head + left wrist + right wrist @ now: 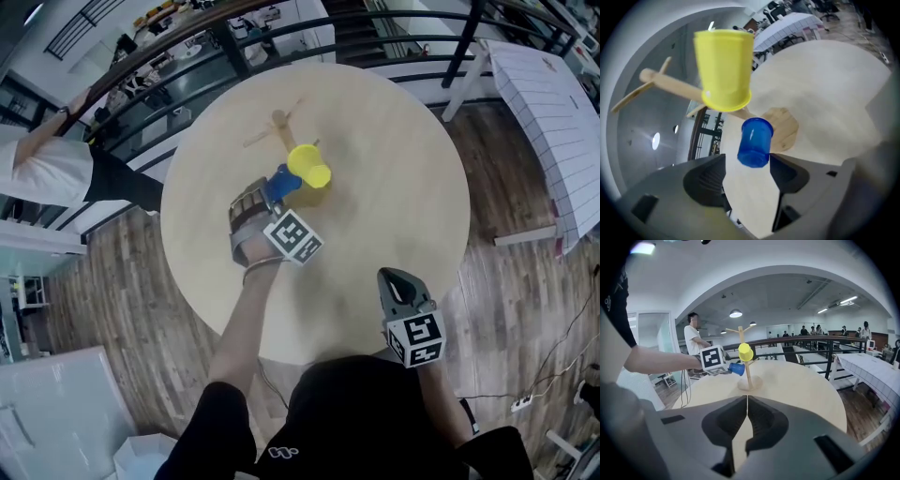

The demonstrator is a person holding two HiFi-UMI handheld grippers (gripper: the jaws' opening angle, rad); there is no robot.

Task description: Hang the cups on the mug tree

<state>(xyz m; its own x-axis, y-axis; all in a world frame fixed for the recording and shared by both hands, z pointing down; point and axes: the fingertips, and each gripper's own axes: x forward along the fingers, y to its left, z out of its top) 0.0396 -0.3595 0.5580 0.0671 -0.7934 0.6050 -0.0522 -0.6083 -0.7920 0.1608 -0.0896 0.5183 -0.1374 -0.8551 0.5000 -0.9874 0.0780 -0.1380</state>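
Observation:
A wooden mug tree (278,120) stands on the round pale table (394,187). A yellow cup (309,167) hangs on one of its pegs, mouth toward the trunk (670,84). A small blue cup (754,143) hangs lower, close to the tree's base (783,126). My left gripper (747,176) is just behind the blue cup, open; its bottom sits between the fingertips with a gap on the left side. My right gripper (747,411) is shut and empty at the table's near edge, well back from the tree (749,371).
A dark railing (281,37) runs behind the table. A white-covered table (553,122) stands to the right, over wooden floor. A person in a white shirt (37,164) stands at the far left beyond the railing.

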